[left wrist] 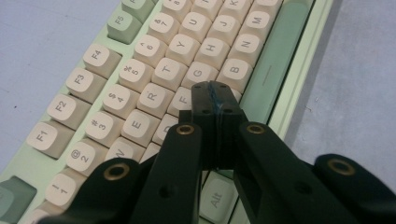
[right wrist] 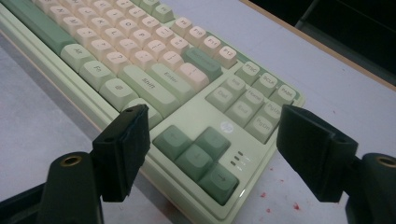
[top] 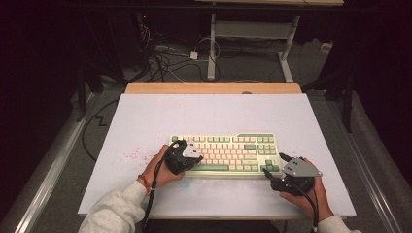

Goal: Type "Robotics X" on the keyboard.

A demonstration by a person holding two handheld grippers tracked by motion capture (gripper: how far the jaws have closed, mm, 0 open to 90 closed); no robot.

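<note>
A green and cream keyboard (top: pixel 226 154) lies on the white table (top: pixel 145 116), a bit nearer the person's side than the middle of it. The left gripper (left wrist: pixel 211 93) is over the left part of the keyboard. Its two black jaws are pressed tight together, with nothing between them. The shut tip sits just above the letter keys, right by the F key (left wrist: pixel 183 99) and the G key (left wrist: pixel 199 73), near the long green space bar (left wrist: pixel 273 65). It looks like it is set to poke one key. The right gripper (right wrist: pixel 212 149) is at the keyboard's front right corner. Its jaws stand wide apart and hold nothing. One jaw is off the front edge of the keyboard and the other is off the right end, with the dark green arrow keys (right wrist: pixel 194 156) between them. It may be there to stop the keyboard from sliding. What could go wrong? The shut tip is wider than the gap between keys, so it could land on two keys at once and type the wrong letter. A hard push could shove the keyboard across the smooth table, because the open right jaws are not gripping it. A tilted tip could also slip off a rounded key top.
</note>
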